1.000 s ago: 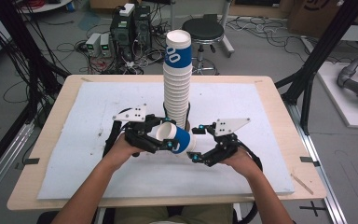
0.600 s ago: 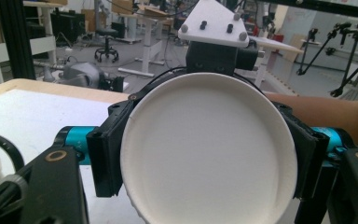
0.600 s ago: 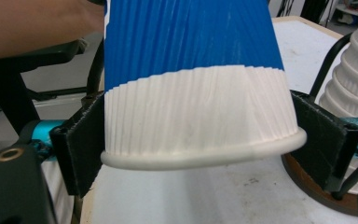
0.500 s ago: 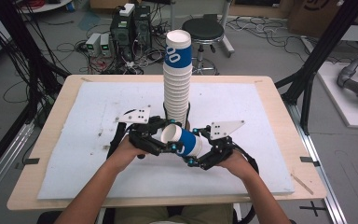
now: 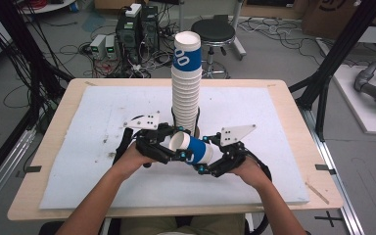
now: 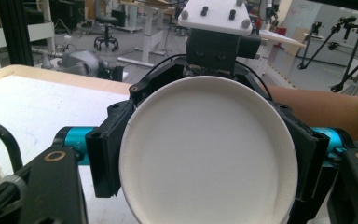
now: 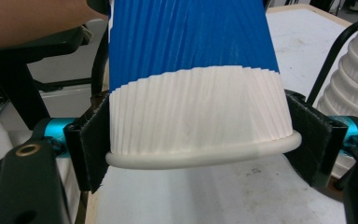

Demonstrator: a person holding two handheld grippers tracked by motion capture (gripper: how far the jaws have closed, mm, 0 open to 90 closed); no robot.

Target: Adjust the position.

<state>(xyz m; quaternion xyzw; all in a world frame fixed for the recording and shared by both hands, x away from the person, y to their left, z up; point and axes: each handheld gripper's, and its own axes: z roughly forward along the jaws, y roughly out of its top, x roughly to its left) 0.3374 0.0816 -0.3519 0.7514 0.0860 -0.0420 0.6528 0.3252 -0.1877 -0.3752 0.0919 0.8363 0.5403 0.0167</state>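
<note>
Hand-held gripper, left [image 5: 175,149]: clamped on the rim end of the paper cup [image 5: 192,148], holding it on its side above the surface [image 5: 274,122].
Hand-held gripper, right [image 5: 201,163]: jaws have just been closing around the cup's base end; in the right gripper view the pads [image 7: 87,149] lie against the cup's sides.
Cup: white with a blue band, ribbed wall, lying between the two hand-held grippers; its open mouth [image 6: 205,154] faces the left one.
Cup stack [image 5: 185,83]: tall white column just beyond the left hand-held gripper.
Writing: top cup's blue band carries white marks, perhaps "00", not clearly readable.
</note>
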